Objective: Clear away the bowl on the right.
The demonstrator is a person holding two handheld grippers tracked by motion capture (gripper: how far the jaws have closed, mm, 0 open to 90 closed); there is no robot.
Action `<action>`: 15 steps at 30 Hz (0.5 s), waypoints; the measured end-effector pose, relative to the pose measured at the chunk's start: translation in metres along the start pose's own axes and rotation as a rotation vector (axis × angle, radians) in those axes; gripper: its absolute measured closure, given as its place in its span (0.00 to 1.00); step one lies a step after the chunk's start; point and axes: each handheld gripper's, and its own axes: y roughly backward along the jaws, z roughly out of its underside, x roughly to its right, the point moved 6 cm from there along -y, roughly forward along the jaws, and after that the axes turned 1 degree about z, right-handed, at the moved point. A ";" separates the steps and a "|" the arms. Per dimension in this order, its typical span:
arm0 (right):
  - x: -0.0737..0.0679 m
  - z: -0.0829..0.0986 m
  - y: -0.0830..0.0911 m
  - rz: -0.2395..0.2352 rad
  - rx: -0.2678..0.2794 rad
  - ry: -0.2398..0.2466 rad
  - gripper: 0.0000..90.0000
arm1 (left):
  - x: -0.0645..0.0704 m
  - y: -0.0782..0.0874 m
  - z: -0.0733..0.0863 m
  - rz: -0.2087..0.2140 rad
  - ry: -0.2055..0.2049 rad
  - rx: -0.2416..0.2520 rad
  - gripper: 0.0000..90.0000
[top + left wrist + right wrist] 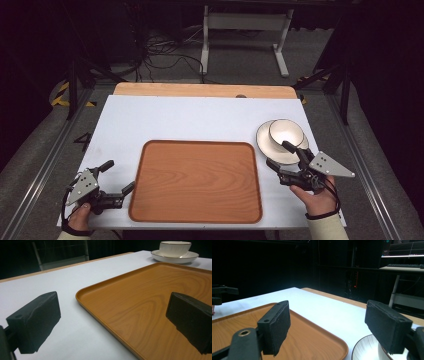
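Bowl: white bowl (286, 132) sits on a white saucer (267, 147) at the table's right side, just beyond the tray's far right corner.
Tray: wooden tray (196, 181) lies flat in the middle of the white table (175, 117), nothing on it that I can see.
Around: cables and a white stand on the floor past the far edge; nothing else on the tabletop near my tools.
Right gripper: my right gripper (282, 155) hangs at the saucer's near edge, jaws spread wide, gripping nothing. In the right gripper view 1 jaw is over the tray corner, the other over the saucer (367, 350) and bowl rim.
Left gripper: my left gripper (117, 176) is just off the tray's left edge, jaws wide apart and empty; 1 jaw over the table, the other over the tray (150, 302).
In the way: nothing between the right jaws and the bowl.
Room: the table's right edge runs close beside the saucer; open white surface lies behind the tray.
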 end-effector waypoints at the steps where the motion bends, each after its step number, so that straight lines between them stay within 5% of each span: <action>1: 0.000 0.000 0.000 0.000 0.000 0.000 0.23 | 0.000 0.000 0.000 0.000 0.000 0.000 0.00; 15: 0.015 -0.006 -0.003 0.017 -0.046 0.005 0.23 | 0.000 -0.001 0.000 0.003 0.003 -0.002 0.00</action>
